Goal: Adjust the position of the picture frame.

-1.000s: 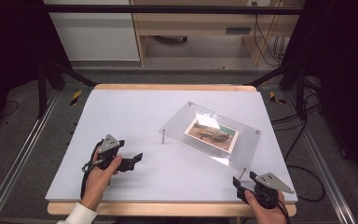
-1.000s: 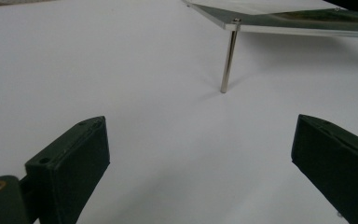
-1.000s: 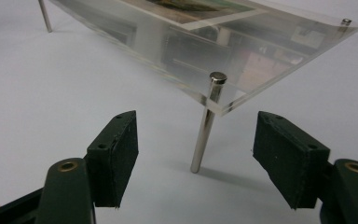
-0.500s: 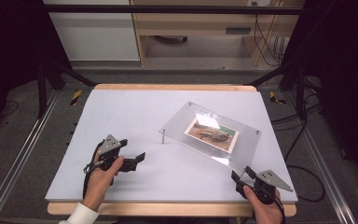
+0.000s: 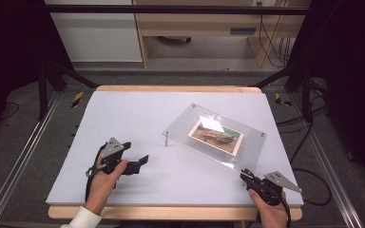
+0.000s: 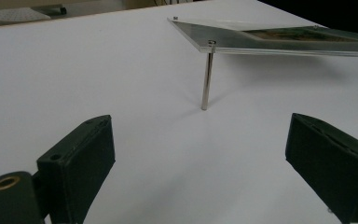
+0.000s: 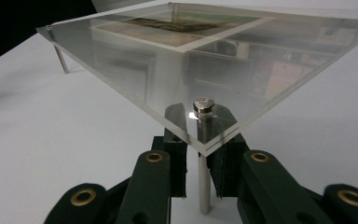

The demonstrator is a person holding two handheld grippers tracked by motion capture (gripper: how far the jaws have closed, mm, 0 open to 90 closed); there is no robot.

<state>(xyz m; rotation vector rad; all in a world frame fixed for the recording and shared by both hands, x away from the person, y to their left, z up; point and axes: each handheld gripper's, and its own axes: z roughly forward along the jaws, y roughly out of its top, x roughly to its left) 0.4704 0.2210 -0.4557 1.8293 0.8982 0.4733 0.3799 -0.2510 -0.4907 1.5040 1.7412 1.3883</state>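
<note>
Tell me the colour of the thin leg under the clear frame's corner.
Shiny silver metal leg, best in the left gripper view.

From my right tongs (image 7: 204,175) I look along two dark green jaws that have just been closing and now stand on either side of a thin metal leg (image 7: 204,186). The pads sit just beside the leg; I cannot tell whether they press it. The leg stands upright on the white surface (image 7: 51,140) and carries the near corner of a clear acrylic plate (image 7: 242,74), fixed by a round screw head (image 7: 203,105). A photo (image 7: 182,25) lies inside the plate. Another leg (image 7: 61,59) holds the far left corner.
</note>
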